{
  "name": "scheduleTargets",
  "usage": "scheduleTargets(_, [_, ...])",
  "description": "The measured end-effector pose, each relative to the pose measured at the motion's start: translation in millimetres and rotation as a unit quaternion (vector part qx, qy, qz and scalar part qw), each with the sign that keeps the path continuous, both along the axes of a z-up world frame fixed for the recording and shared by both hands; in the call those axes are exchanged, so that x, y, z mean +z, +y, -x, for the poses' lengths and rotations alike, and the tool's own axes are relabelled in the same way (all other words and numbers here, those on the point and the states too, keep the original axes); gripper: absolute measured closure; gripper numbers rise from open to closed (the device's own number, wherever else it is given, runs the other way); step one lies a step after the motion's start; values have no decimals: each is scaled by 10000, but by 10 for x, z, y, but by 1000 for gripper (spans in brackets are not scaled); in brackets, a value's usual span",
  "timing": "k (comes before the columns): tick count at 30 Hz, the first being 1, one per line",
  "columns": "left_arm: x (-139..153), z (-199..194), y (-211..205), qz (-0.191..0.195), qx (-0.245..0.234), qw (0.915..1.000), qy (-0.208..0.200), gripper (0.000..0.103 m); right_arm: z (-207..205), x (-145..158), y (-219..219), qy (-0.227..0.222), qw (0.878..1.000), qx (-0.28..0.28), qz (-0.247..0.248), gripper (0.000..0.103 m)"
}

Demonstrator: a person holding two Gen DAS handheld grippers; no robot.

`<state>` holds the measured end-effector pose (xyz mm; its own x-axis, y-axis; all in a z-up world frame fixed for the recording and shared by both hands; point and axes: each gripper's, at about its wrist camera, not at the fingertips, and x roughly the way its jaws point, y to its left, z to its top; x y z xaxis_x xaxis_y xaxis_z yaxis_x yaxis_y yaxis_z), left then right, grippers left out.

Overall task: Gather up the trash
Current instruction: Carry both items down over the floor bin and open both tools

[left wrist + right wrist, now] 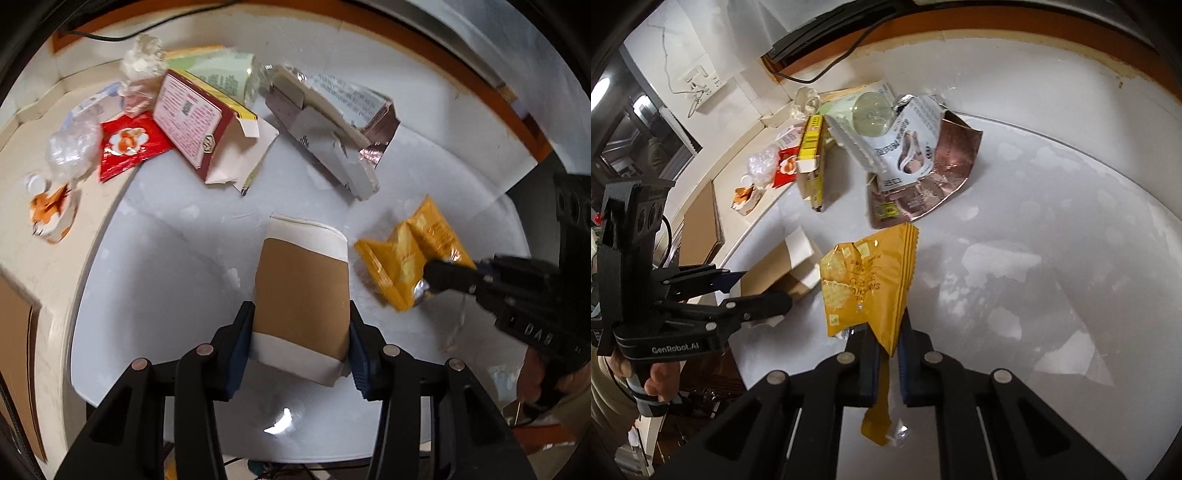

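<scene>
**Desk:** What does the left-hand camera show?

**Photographer:** The left gripper point(301, 332) clamped on a flattened paper cup point(301, 295), white with a brown sleeve, its blue pads pressing both sides. The cup lies over the round white table point(155, 280), rim pointing away from the camera.

**Desk:** And the other hand?

**Photographer:** The right gripper point(888, 354) pinched nearly together on the torn end of a yellow snack wrapper point(868, 280); a strip of it hangs down between the pads. In the left view that wrapper sits just right of the cup, close beside it.

**Desk:** The rest of the trash?

**Photographer:** Piled at the far side of the table: a red-and-yellow carton point(195, 118), a torn pink foil bag point(923, 173), a white nut packet point(908, 144) on top of it, and a pale green plastic bottle point(864, 110). On the beige counter point(26, 236) beside the table lie a red sachet point(129, 144), crumpled clear plastic point(70, 144) and an orange-printed wrapper point(50, 214).

**Desk:** Anyone visible?

**Photographer:** Only a hand point(657, 380) gripping the left tool's handle.
</scene>
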<state>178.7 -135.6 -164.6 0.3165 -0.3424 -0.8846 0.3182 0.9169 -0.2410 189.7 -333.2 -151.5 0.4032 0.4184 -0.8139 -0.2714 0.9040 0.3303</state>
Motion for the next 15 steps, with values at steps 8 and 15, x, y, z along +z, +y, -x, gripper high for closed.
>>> scheduleTargets(8, [270,589,456,225,733,9969,-191,58,360,152,359,-96,9996,282,-8,96])
scheduleTargets(15, [395,1292,976,-285,1299,9898,-513,58,804,222,874,-117,9969,773,-35,96])
